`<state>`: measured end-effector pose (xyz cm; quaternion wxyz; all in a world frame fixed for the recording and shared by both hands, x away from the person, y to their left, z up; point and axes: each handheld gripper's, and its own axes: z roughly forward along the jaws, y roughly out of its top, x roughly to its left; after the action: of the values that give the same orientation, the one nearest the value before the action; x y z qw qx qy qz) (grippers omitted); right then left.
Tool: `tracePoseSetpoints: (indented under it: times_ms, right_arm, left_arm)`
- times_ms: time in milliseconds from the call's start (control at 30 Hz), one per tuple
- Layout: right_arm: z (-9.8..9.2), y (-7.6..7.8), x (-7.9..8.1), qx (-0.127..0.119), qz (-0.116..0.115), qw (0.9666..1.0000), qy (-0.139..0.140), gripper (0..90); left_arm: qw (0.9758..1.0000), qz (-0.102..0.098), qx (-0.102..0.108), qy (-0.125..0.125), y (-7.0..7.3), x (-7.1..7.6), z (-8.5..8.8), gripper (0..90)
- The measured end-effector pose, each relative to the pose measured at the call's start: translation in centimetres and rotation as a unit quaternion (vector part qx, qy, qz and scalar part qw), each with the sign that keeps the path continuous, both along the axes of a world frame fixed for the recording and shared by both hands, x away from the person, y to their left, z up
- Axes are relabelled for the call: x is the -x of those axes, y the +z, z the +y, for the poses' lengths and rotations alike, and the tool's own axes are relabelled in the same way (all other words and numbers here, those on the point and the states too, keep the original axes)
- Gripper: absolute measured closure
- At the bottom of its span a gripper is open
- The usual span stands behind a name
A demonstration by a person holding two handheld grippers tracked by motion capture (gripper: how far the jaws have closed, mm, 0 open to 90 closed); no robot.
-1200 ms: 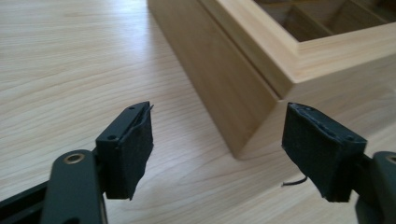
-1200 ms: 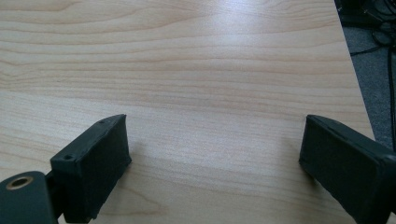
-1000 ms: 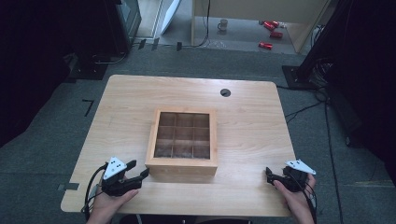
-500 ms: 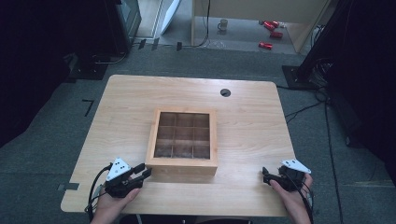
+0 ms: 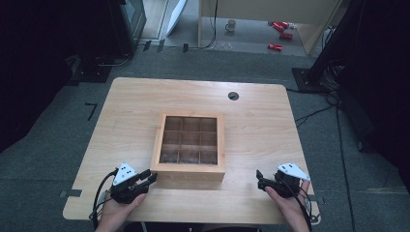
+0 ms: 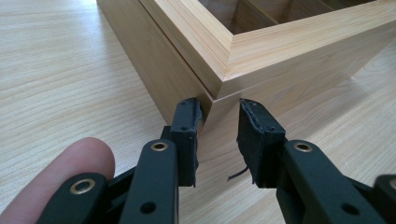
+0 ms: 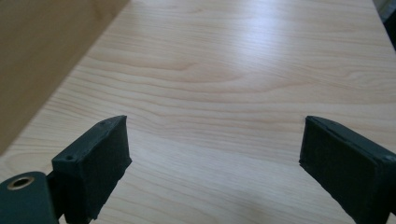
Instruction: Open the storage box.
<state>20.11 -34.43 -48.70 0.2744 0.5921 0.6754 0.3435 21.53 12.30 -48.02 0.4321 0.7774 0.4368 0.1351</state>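
1. Wooden box (image 5: 189, 145) sits near the middle of the desk (image 5: 135, 101), a little toward the person's side. Square, open-topped, split inside into a three-by-three grid of compartments. What lies in the compartments cannot be made out.

2. Left tongs (image 5: 149, 177) lie at the box's near-left corner, held in the person's left hand (image 5: 116, 210), low over the desk. White three-cornered plate on top; cable loops off toward the desk's near-left edge.

3. Left gripper view: left tongs (image 6: 219, 140) point straight at the vertical corner edge of the box (image 6: 261, 56). Jaws have just been closing and now stand narrow, one pad on either side of that corner. Left pad looks to touch the box wall just under the lid seam; right pad sits just beside the adjoining wall. Whether both pads press the wood I cannot tell. A fingertip (image 6: 60, 172) shows at lower left beside the jaw arm.

4. Right tongs (image 5: 259, 178) are off the box's near-right corner, well apart from it, held in the right hand (image 5: 285, 205) above the desk's near edge, tips pointing left toward the box.

5. Right gripper view: right tongs (image 7: 212, 149) stand wide, nothing between the pads but bare desk (image 7: 224, 70). Box side wall (image 7: 42, 51) fills the upper left, blurred, clear of the jaws.
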Motion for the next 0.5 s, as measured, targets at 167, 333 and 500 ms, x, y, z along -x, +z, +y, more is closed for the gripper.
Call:
tracePoseSetpoints:
  times_ms: [167, 333, 500]
  right_arm:
    - [1.6, 0.8, 0.1, -0.021, -0.005, 0.9996, 0.017, 8.3]
    - [2.8, 1.3, 0.4, -0.031, -0.012, 0.9990, 0.031, 8.3]
    - [4.1, 1.7, 0.6, -0.036, -0.016, 0.9981, 0.048, 8.3]
  left_arm:
    - [1.0000, 0.000, -0.001, 0.000, 0.0, 0.0, 0.0, 69.4]
    - [1.0000, -0.001, -0.001, 0.000, 0.1, 0.0, 0.0, 70.0]
    - [1.0000, -0.003, 0.002, -0.001, 0.1, 0.0, 0.1, 70.3]
